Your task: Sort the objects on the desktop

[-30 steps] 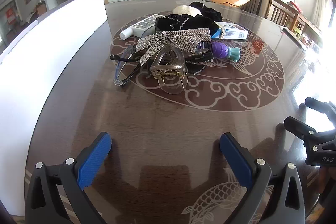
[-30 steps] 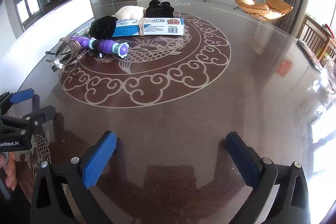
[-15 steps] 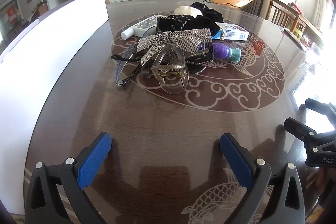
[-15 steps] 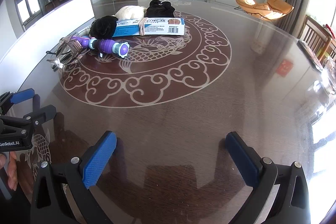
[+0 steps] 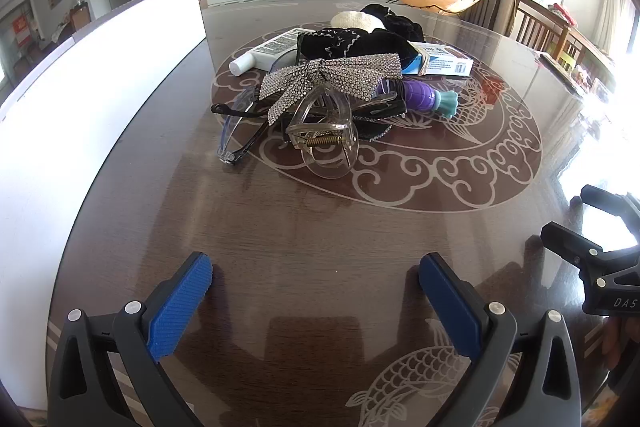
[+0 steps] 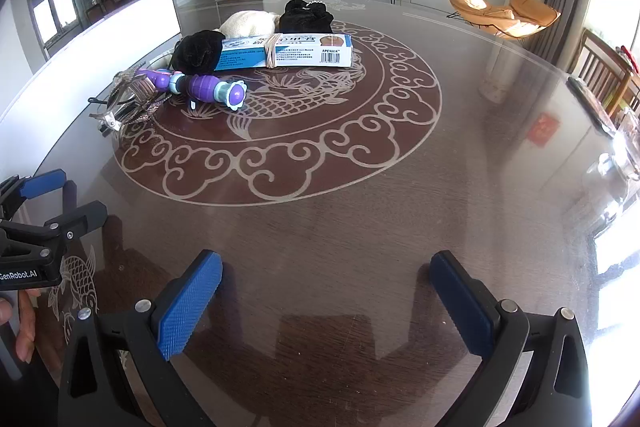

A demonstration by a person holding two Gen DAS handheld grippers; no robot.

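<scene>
Hovering low over the near edge of the dark glossy worktop [image 5: 320, 227], the left gripper [image 5: 316, 279] and right gripper [image 6: 326, 279] both hold their blue-padded fingers wide, empty. Toward the worktop's left edge, from left to right, lie dark-framed glasses [image 5: 240, 131], a clear plastic claw hair clip [image 5: 326, 143], a rhinestone bow [image 5: 336, 77], a purple toy wand [image 6: 204, 89] and a blue-white carton [image 6: 288, 53].

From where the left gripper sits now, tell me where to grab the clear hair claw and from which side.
Take the clear hair claw across its spring hinge, probably the firmest and narrowest part. It lies at the near edge of the pile with its rounded handles toward the open left gripper, so come straight forward and low. Its teeth tuck under the rhinestone bow, so draw it back toward you.
</scene>
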